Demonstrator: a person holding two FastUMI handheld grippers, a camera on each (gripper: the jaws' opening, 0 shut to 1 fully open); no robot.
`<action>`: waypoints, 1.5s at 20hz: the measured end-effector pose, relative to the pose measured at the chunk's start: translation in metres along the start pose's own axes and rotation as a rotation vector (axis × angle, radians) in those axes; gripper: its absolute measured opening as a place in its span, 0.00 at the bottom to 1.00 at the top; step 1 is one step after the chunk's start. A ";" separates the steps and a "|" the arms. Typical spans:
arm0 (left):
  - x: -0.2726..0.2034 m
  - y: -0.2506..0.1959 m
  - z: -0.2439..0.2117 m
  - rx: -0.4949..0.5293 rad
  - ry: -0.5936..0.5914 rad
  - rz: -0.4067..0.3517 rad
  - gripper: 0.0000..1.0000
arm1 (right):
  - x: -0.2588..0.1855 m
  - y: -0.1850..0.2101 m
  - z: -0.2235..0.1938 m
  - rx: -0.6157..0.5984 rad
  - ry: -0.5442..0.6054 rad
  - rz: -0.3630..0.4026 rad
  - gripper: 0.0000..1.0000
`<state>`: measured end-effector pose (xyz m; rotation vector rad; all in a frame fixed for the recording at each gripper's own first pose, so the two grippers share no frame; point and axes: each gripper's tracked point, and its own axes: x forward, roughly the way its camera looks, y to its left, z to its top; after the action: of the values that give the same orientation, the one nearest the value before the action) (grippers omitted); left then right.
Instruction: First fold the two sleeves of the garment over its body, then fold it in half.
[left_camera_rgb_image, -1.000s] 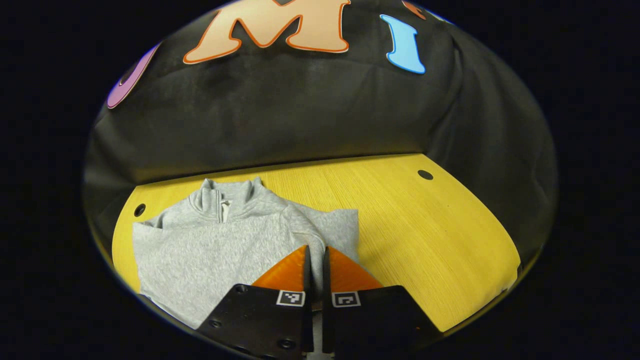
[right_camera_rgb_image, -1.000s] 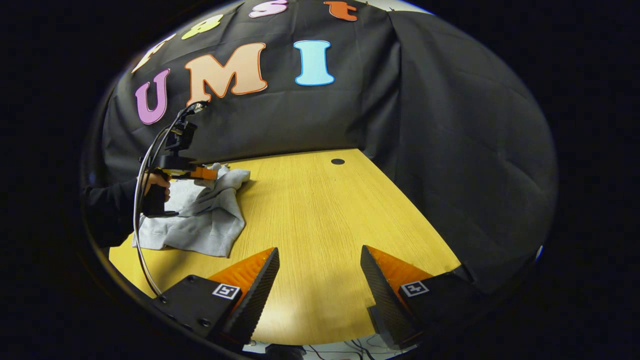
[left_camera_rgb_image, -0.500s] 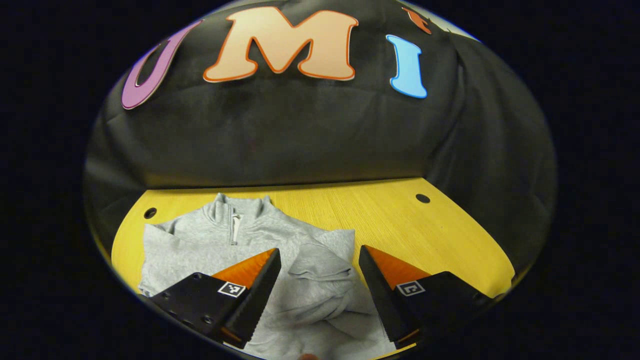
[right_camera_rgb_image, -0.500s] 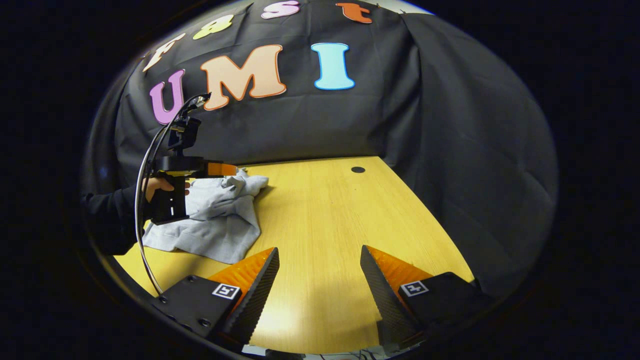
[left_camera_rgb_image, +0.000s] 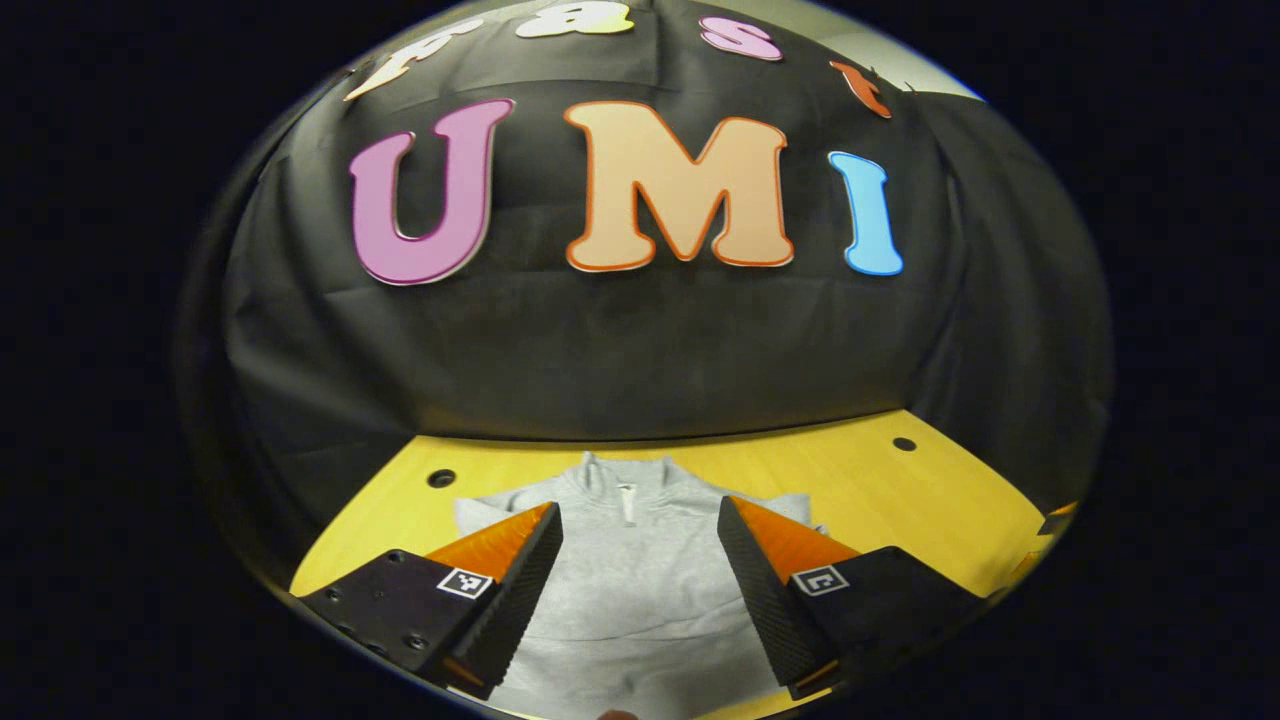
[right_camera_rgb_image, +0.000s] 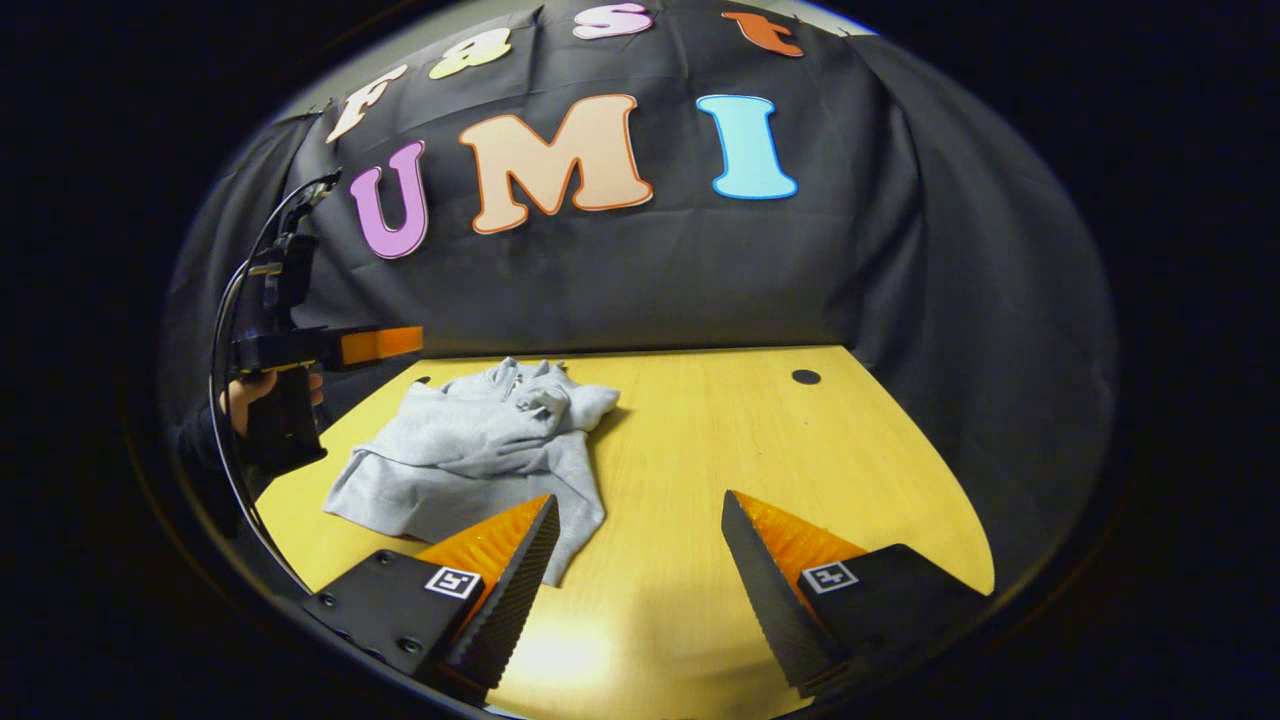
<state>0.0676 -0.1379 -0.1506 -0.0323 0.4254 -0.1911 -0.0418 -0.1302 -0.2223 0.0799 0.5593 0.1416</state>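
Observation:
A grey zip-neck sweatshirt (left_camera_rgb_image: 640, 560) lies on the yellow wooden table (left_camera_rgb_image: 900, 500), collar toward the far wall. In the right gripper view the sweatshirt (right_camera_rgb_image: 470, 460) has a sleeve bunched over its body. My left gripper (left_camera_rgb_image: 640, 580) hangs open above the garment's middle, nothing between its fingers. From the right gripper view the left gripper (right_camera_rgb_image: 375, 345) is raised well above the table's left side, held by a hand (right_camera_rgb_image: 245, 395). My right gripper (right_camera_rgb_image: 640, 580) is open over bare tabletop, just right of the sweatshirt's near hem.
The table has round cable holes (right_camera_rgb_image: 805, 377) near its back corners (left_camera_rgb_image: 440, 478). Black cloth walls close the booth behind and to the right. Bare table surface (right_camera_rgb_image: 760, 450) stretches right of the garment.
My left gripper opened and let go of the sleeve, which dropped onto the body, then rose and drew back. My right gripper shifted left toward the garment.

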 end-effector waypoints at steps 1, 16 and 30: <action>-0.008 0.016 -0.002 0.001 -0.002 0.016 0.93 | 0.006 0.008 0.000 -0.001 0.006 0.004 0.99; -0.091 0.138 -0.134 -0.066 0.218 0.127 0.93 | 0.054 0.078 -0.031 -0.050 0.084 -0.011 1.00; -0.089 0.136 -0.244 -0.161 0.443 0.099 0.94 | 0.074 0.085 -0.106 -0.071 0.266 -0.069 0.99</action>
<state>-0.0880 0.0152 -0.3459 -0.1287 0.8823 -0.0645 -0.0452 -0.0311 -0.3407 -0.0277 0.8207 0.1056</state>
